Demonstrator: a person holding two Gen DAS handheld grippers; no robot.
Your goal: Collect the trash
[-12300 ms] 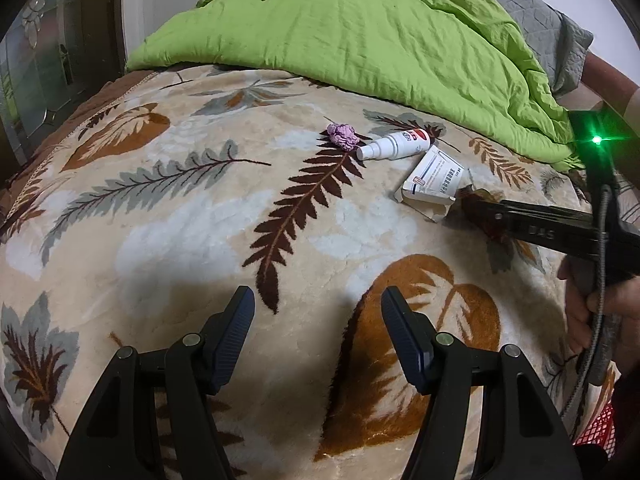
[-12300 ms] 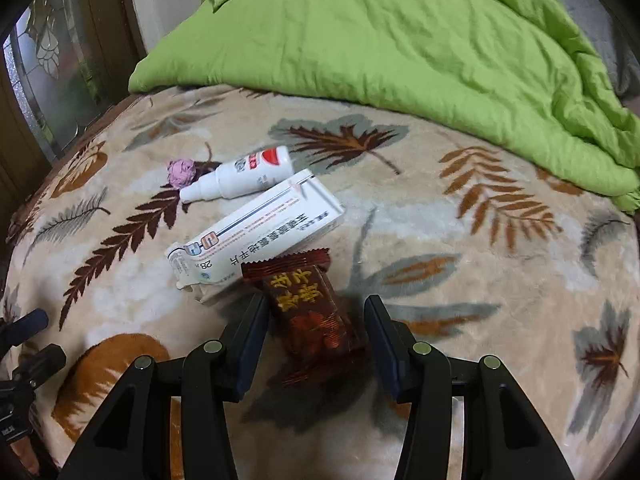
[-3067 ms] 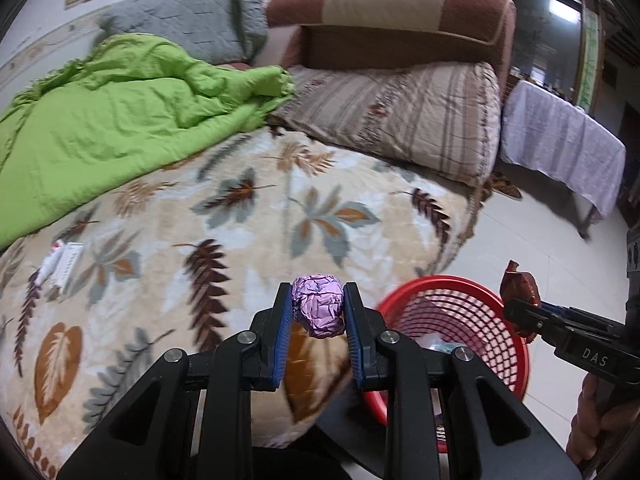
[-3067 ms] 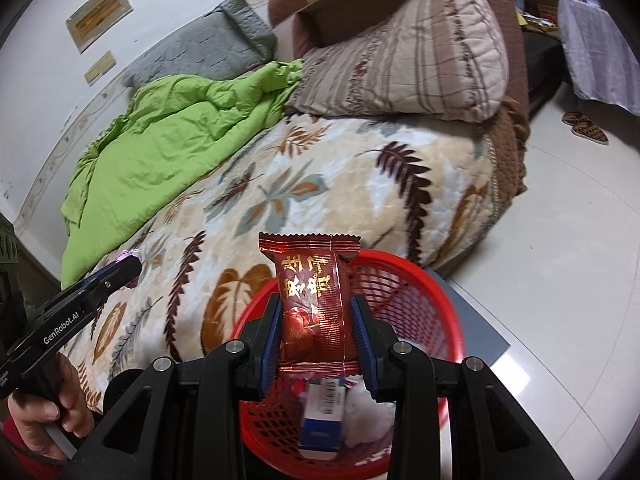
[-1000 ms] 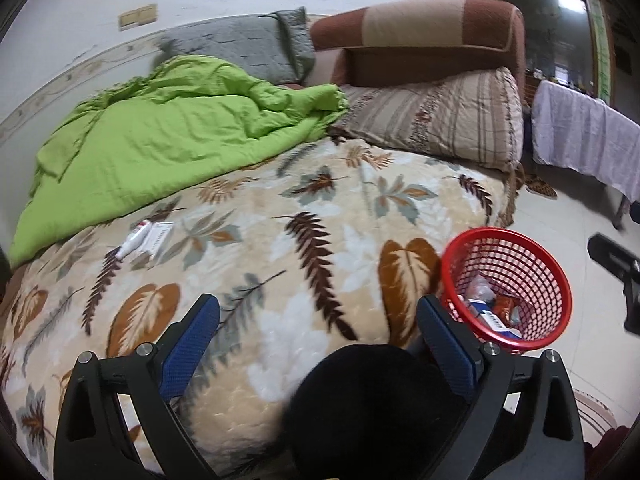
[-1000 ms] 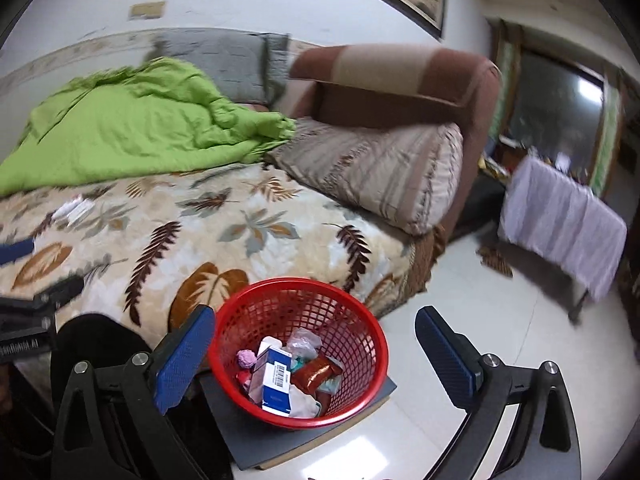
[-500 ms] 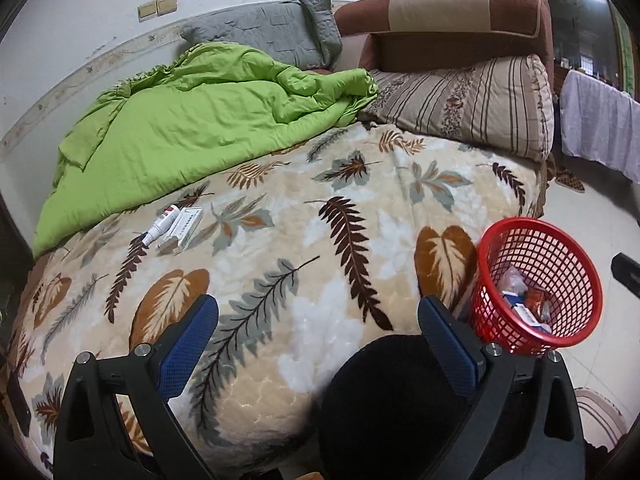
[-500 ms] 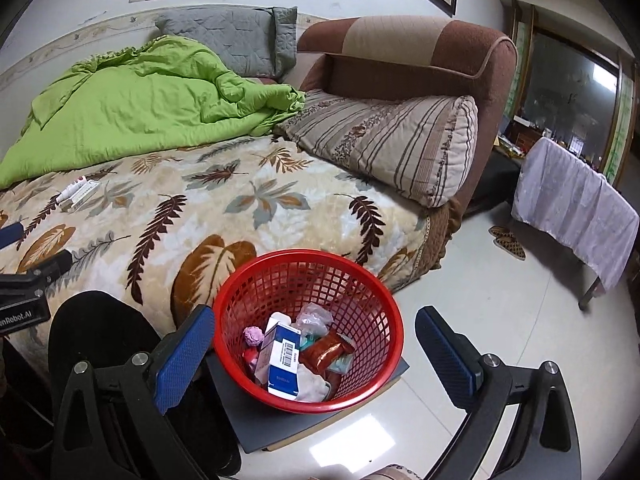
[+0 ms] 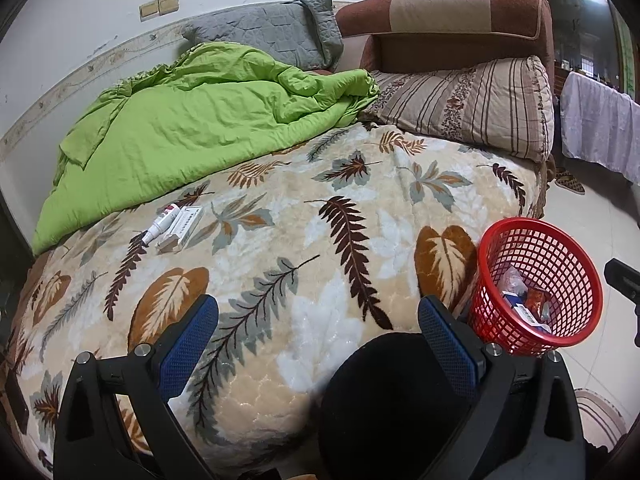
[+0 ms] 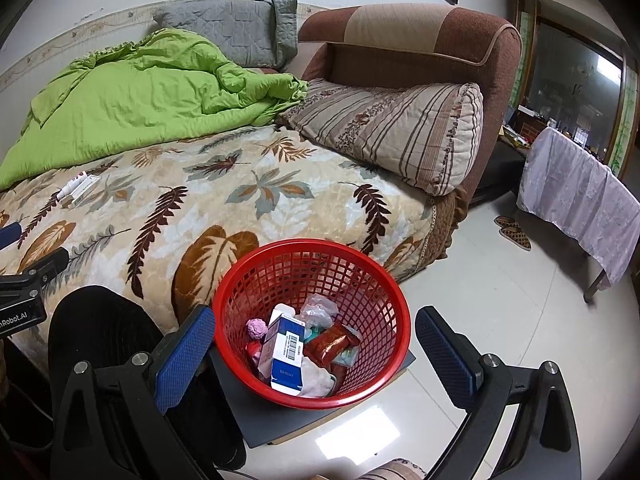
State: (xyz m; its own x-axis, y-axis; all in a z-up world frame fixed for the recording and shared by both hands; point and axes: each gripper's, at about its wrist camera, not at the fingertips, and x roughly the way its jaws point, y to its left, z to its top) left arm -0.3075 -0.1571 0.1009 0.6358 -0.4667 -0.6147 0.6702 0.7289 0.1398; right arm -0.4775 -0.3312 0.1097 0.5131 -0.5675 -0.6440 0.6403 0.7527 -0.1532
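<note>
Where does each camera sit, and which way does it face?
Left wrist: on the left hand-held gripper, open, facing the bed; a dark knee shows below.
Right wrist: on the right hand-held gripper, open, looking down at the red basket on the floor.
Shared: bed, basket, green quilt, white bottle and box.

The left camera is looking across the bed (image 9: 304,216) from its foot, with the red basket (image 9: 536,276) at 3 o'clock. The right camera is looking down into that basket (image 10: 312,312), closer, with the bed (image 10: 200,200) at 10 o'clock.
</note>
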